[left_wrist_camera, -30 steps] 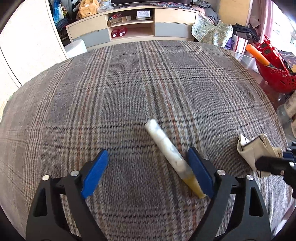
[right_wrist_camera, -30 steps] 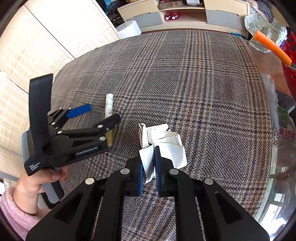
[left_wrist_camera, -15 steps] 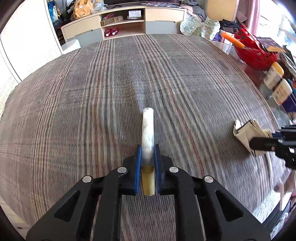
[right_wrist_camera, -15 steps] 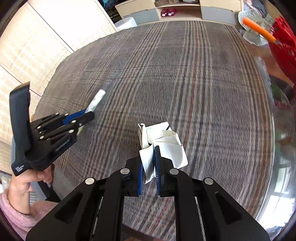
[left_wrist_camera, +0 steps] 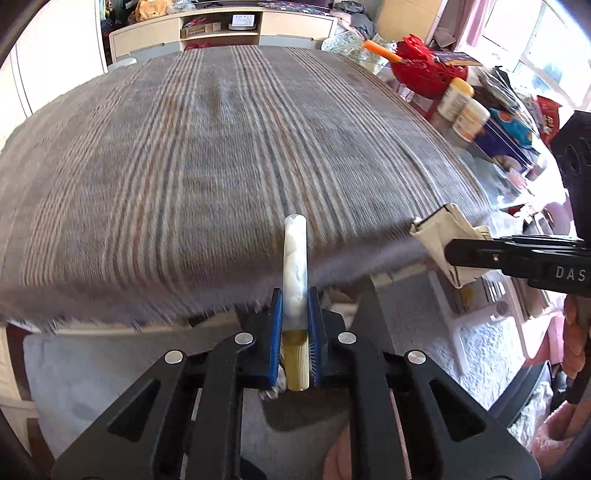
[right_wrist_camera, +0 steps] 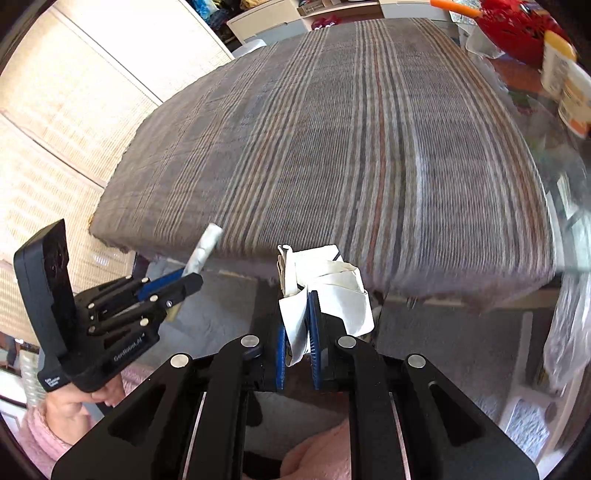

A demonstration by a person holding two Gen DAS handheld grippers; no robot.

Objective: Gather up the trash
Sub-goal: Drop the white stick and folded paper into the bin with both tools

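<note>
My left gripper [left_wrist_camera: 295,306] is shut on a white tube with a yellow-gold end [left_wrist_camera: 294,258], which sticks out forward between the blue pads. That tube [right_wrist_camera: 205,247] and the left gripper [right_wrist_camera: 184,280] also show at the left of the right wrist view. My right gripper [right_wrist_camera: 297,317] is shut on a crumpled white paper wrapper [right_wrist_camera: 328,284]. The wrapper [left_wrist_camera: 443,236] appears at the right of the left wrist view, held in the right gripper [left_wrist_camera: 454,249]. Both grippers hang past the near edge of the plaid-covered table [left_wrist_camera: 221,155], over the floor.
A red basket [left_wrist_camera: 421,74] with an orange item, two white jars [left_wrist_camera: 461,107] and packets crowd the table's right side. Below the table edge lies grey carpet [left_wrist_camera: 92,369]. A cabinet with shelves [left_wrist_camera: 221,29] stands at the back. A hand in a pink sleeve [right_wrist_camera: 44,424] holds the left gripper.
The left gripper shut on the tube and lifted it. Both grippers pulled back from over the table to beyond its near edge, carrying the tube and the wrapper.
</note>
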